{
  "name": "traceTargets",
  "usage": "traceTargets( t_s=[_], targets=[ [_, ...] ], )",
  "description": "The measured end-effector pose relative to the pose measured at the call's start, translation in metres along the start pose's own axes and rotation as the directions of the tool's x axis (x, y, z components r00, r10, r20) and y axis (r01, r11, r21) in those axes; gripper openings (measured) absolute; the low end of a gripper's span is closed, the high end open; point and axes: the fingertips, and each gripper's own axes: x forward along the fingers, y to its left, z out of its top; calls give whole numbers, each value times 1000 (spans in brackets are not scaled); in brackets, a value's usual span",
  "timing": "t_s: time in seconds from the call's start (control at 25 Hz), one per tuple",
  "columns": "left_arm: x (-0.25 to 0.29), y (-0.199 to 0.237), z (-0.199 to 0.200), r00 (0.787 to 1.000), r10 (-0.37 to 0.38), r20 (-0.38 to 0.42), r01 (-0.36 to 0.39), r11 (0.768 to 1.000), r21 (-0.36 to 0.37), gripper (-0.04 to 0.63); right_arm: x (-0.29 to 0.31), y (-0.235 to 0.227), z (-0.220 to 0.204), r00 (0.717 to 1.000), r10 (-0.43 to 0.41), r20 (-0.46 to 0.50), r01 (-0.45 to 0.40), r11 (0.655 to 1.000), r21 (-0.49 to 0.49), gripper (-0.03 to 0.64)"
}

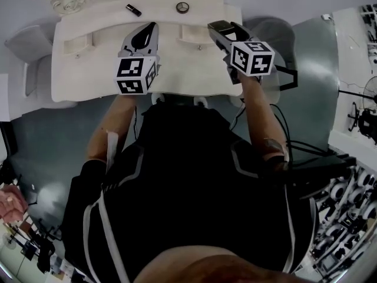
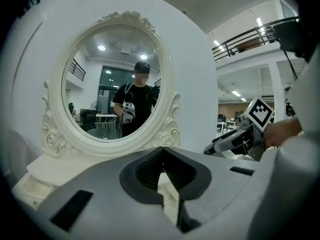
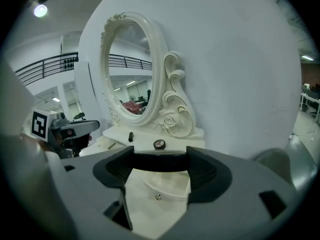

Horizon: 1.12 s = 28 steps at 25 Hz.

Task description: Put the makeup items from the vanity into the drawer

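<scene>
Left claw [image 2: 162, 150] closed, empty. Right claw [image 3: 160, 165] holds a dark flat round case [image 3: 150, 160] across wide-spread jaws; beyond it lie a small round compact [image 3: 159, 144] and black tube [image 3: 131, 136].

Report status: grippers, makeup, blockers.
Left gripper shut, empty. Right gripper shut on dark compact. Black tube, round case on vanity top. No obstruction seen.
</scene>
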Motion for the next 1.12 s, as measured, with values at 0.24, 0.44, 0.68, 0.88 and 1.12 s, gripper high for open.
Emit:
traceTargets(
  t_s=[0.24,0.44,0.68,0.88,1.12],
  targets=[
    [10,17,-21,997,-69,-39,67,997,-40,5,34,-3,-41,994,-54,-95,60,996,69,334],
    [15,23,-37,993,-98,-70,94,994,-58,5,55,-7,-68,983,-87,-161,104,989,100,334],
    [20,30,-49,988,-122,-97,116,991,-66,5,75,-17,-93,961,-130,-244,163,980,119,334],
    [24,34,-53,983,-147,-107,140,988,-68,5,89,-21,-108,942,-145,-303,187,976,116,334],
    [28,43,-56,980,-167,-109,159,984,-84,5,101,-23,-118,915,-142,-378,200,973,117,334]
  ],
)
